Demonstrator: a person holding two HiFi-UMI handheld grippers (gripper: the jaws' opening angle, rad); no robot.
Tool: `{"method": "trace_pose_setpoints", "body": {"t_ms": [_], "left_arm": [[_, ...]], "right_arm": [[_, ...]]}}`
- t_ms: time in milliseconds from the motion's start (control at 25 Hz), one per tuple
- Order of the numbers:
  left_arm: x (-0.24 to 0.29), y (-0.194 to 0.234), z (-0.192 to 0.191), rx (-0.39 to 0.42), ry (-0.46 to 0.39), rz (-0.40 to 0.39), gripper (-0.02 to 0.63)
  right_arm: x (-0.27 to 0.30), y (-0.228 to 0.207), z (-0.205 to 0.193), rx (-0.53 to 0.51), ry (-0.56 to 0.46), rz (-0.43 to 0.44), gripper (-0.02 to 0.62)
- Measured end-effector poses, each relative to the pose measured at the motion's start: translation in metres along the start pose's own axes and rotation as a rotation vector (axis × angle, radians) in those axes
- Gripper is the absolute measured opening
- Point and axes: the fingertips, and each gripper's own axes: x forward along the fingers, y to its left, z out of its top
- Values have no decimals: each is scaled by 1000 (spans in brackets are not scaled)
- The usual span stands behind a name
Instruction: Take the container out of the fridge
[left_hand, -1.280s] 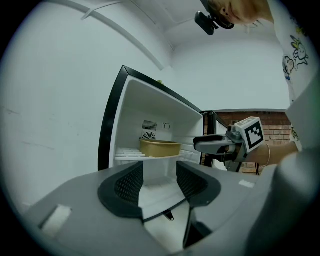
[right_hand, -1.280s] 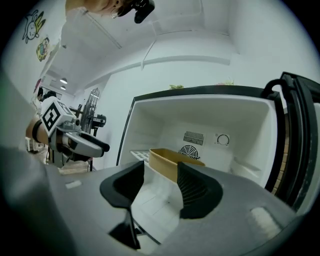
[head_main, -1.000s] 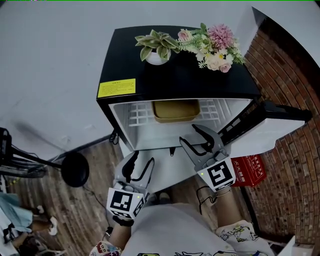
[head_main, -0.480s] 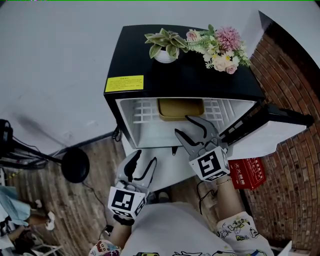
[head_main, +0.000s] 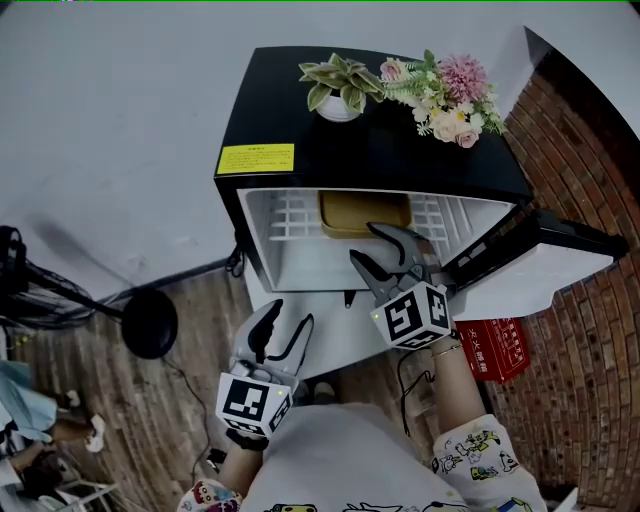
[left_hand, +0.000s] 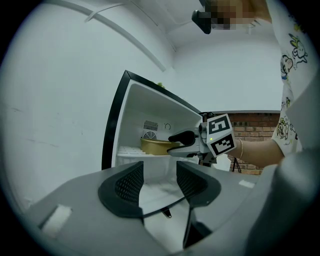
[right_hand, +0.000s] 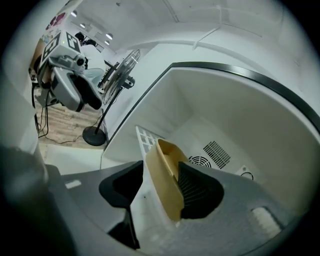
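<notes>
The right hand-held gripper (head_main: 362, 242) reaches into the open fridge (head_main: 380, 150), jaws wide astride one wall of the tan container (head_main: 362, 212). The left hand-held gripper (head_main: 287, 315) hangs nearer, wide and empty.

One fridge (head_main: 370, 160), one door (head_main: 545, 265) on it, one wire shelf (head_main: 290, 215) inside. One yellow container (head_main: 363, 212). Two grippers: left gripper (head_main: 288, 315), right gripper (head_main: 364, 243) (two jaws apiece, four in all). Back wall: one slotted vent (right_hand: 216, 152), one round vent (right_hand: 199, 161). On top: one potted plant (head_main: 340, 88), one flower bunch (head_main: 447, 92), one yellow sticker (head_main: 257, 158). Floor: one fan stand (head_main: 148, 323), one red box (head_main: 493, 348).
</notes>
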Motion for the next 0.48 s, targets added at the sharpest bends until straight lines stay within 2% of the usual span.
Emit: {"method": "trace_pose_setpoints", "body": {"t_ms": [320, 480], "left_arm": [[-4, -2, -3, -4, 3, 3, 199], [-8, -1, -1, -2, -7, 9, 195]], "right_arm": [[14, 1, -8, -195, 98, -2, 216], [19, 2, -12, -255, 134, 13, 216]]}}
